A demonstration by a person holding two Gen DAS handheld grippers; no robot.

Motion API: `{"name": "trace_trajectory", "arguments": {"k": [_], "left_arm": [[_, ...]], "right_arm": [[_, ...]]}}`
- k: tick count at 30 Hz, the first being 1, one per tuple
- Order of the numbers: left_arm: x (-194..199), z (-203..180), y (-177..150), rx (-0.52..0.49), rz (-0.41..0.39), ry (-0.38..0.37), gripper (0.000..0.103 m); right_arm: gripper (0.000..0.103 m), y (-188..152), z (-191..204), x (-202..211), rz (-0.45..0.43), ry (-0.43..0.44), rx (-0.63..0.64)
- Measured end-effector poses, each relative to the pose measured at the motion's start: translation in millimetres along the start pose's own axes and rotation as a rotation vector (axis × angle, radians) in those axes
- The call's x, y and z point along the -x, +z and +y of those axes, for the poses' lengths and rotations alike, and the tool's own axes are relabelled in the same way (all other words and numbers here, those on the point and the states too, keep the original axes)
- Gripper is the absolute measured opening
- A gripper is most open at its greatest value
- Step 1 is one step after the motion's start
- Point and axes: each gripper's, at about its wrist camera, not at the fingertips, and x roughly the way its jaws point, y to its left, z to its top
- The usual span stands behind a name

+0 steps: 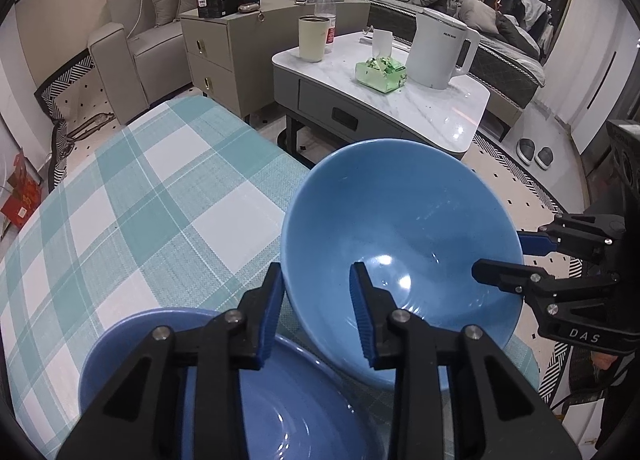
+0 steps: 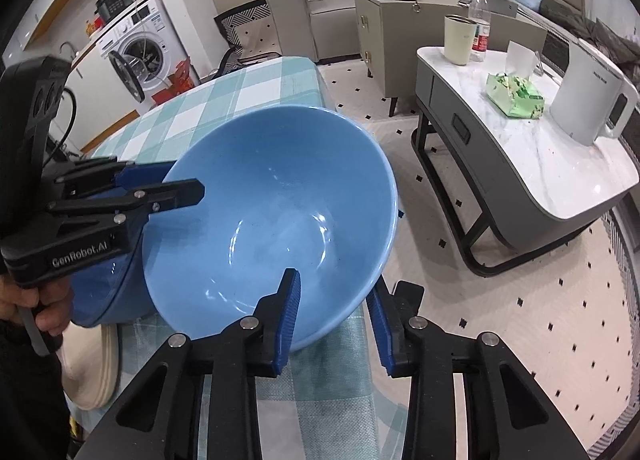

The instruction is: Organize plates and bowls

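Blue pads of the left gripper [image 1: 318, 314] and right gripper [image 2: 334, 318] are both pinching opposite rims of the light-blue bowl [image 1: 400, 236], tilting near the table's [image 1: 160, 195] front edge; glazed, slippery, breakable, probably weighty.

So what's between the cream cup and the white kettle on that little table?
A green tissue pack sits between the cream cup and the white kettle on the marble table. Both wrist views show it.
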Motion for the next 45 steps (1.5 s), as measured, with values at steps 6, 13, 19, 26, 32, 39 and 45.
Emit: {"name": "trace_trajectory", "arguments": {"k": [6, 13, 19, 26, 32, 39, 45], "left_arm": [[0.9, 1.3, 0.2, 0.014, 0.000, -0.009, 0.032], [4.5, 0.2, 1.1, 0.011, -0.010, -0.012, 0.032], [11.7, -4.6, 2.6, 0.011, -0.027, -0.009, 0.032], [25.8, -9.8, 5.5, 0.010, -0.058, -0.012, 0.032], [44.4, -13.0, 6.1, 0.011, -0.096, -0.006, 0.032], [64.8, -12.4, 5.8, 0.017, -0.131, 0.004, 0.032], [80.8, -6.5, 1.3, 0.037, -0.157, 0.018, 0.032]], "right_arm": [[0.034, 6.8, -3.9, 1.6, -0.010, 0.001, -0.044], [0.034, 9.2, -6.0, 4.8, -0.014, 0.000, -0.046], [0.034, 9.8, -6.0, 12.5, -0.028, -0.006, -0.045], [0.034, 11.3, -5.9, 29.1, -0.059, -0.013, -0.041], [0.034, 14.0, -2.7, 41.7, -0.080, -0.020, -0.031], [0.034, 15.8, 7.4, 58.4, -0.106, -0.022, -0.011], [0.034, 20.2, 19.7, 70.7, -0.130, -0.024, 0.012]]}}
